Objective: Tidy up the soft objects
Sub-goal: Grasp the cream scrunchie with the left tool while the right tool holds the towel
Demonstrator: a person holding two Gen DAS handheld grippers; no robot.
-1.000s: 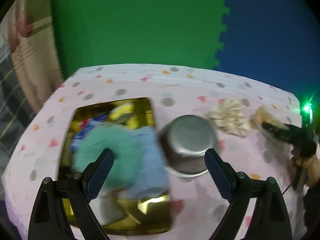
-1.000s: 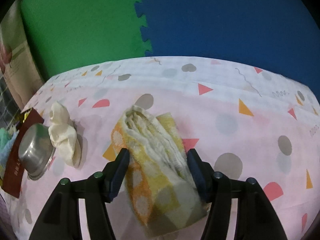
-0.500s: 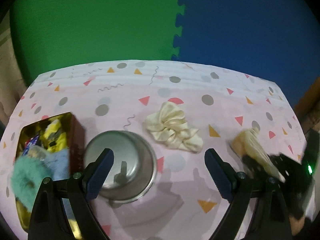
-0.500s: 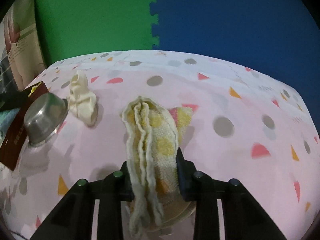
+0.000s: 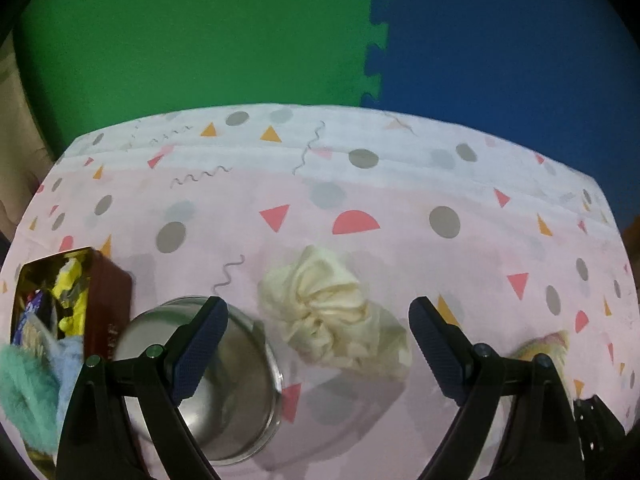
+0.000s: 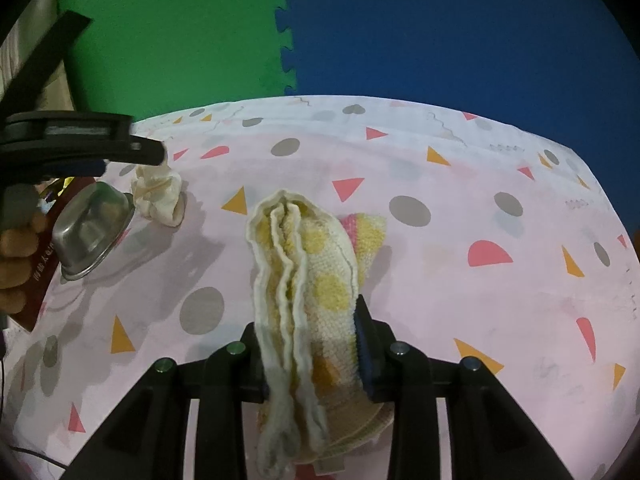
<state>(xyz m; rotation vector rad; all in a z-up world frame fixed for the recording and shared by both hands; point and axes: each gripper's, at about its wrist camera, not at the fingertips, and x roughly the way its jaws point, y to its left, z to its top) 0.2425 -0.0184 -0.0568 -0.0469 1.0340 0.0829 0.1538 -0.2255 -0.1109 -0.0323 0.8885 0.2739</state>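
A cream scrunchie (image 5: 336,316) lies on the patterned tablecloth, between the fingers of my left gripper (image 5: 316,344), which is open and hovers over it. It also shows in the right wrist view (image 6: 158,194), under the left gripper's arm. My right gripper (image 6: 312,356) is shut on a folded yellow-dotted towel (image 6: 308,280) and holds it above the cloth. The towel's edge shows at the lower right of the left wrist view (image 5: 544,346). A red tin box (image 5: 60,316) at the left holds a teal fluffy item (image 5: 24,392), a light blue cloth (image 5: 68,364) and yellow things.
A steel bowl (image 5: 200,380) lies upside down beside the box, just left of the scrunchie; it also shows in the right wrist view (image 6: 90,228). The pink tablecloth (image 5: 360,200) covers the table. Green and blue foam mats stand behind.
My left gripper has swung right from over the box and bowl to over the scrunchie. My right gripper has closed on the towel and lifted it.
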